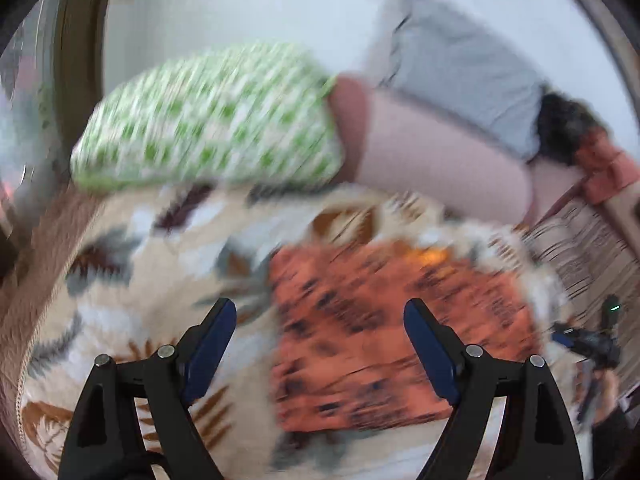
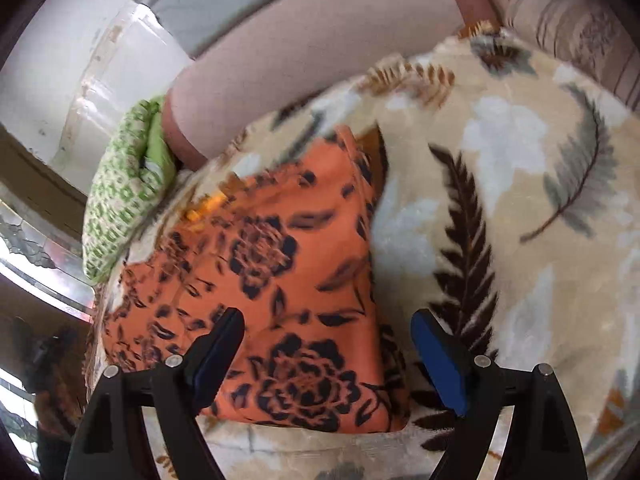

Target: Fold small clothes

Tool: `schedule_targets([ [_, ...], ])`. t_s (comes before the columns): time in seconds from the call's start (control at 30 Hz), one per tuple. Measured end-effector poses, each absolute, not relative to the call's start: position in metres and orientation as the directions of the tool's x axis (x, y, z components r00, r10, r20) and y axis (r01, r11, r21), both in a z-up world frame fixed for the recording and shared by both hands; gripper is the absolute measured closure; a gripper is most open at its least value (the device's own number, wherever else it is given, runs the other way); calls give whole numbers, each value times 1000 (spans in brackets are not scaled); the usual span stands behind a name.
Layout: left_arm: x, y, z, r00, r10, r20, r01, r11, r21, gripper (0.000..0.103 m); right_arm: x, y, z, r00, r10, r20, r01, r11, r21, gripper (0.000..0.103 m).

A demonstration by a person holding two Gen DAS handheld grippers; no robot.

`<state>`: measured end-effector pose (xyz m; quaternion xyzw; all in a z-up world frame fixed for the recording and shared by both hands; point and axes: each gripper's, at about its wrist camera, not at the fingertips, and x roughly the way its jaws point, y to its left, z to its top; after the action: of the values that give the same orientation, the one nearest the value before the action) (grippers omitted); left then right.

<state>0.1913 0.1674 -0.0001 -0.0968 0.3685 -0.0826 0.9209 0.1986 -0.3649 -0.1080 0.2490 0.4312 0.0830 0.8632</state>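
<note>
A cream blanket (image 2: 520,184) printed with feathers and leaves covers the surface, with a white wall (image 1: 240,8) behind it. At the blanket's far edge lies a green-and-white checked pillow (image 1: 208,120), and just beside it a pale pink cushion (image 1: 432,160) with a grey cloth (image 1: 452,64) over it. A striped cover (image 1: 588,256) shows past the blanket's right edge in the left view.

The cloth (image 2: 280,272), orange with dark flowers, lies folded flat on the blanket, its far corner near the pillow and cushion. In the right view it reaches toward the blanket's left edge, and a yellow bit shows at its far left corner.

The left gripper (image 1: 320,320) hangs above the blanket, jaws wide apart and holding nothing; the cloth's left edge falls between them. This view is badly blurred.

The right gripper (image 2: 328,332) also has its jaws apart, gripping nothing. It sits over the near part of the cloth, its left finger (image 2: 220,344) over the orange fabric and its right finger (image 2: 436,360) over the blanket just past the cloth's right edge.
</note>
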Motion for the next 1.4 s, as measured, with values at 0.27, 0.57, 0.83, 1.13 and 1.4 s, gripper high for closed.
schedule_targets([
  [0.27, 110, 108, 138, 882, -274, -384, 207, 956, -208, 3, 136, -384, 36, 881, 248, -402, -31, 879, 475, 7],
  [0.57, 213, 160, -100, 573, -133, -808, -82, 972, -219, 21, 189, -387, -99, 595, 347, -725, 69, 876, 477, 4],
  [0.83, 248, 154, -167, 461, -116, -880, -55, 986, -159, 18, 236, -366, -180, 387, 546, -743, 55, 791, 610, 9],
  [1.13, 255, 123, -118, 455, -125, -882, -19, 989, -150, 90, 240, -340, -151, 353, 559, -751, 32, 795, 606, 85],
  [1.4, 126, 134, -48, 533, -217, -818, 5, 967, -253, 88, 140, -343, -78, 409, 623, -667, -60, 747, 662, 85],
])
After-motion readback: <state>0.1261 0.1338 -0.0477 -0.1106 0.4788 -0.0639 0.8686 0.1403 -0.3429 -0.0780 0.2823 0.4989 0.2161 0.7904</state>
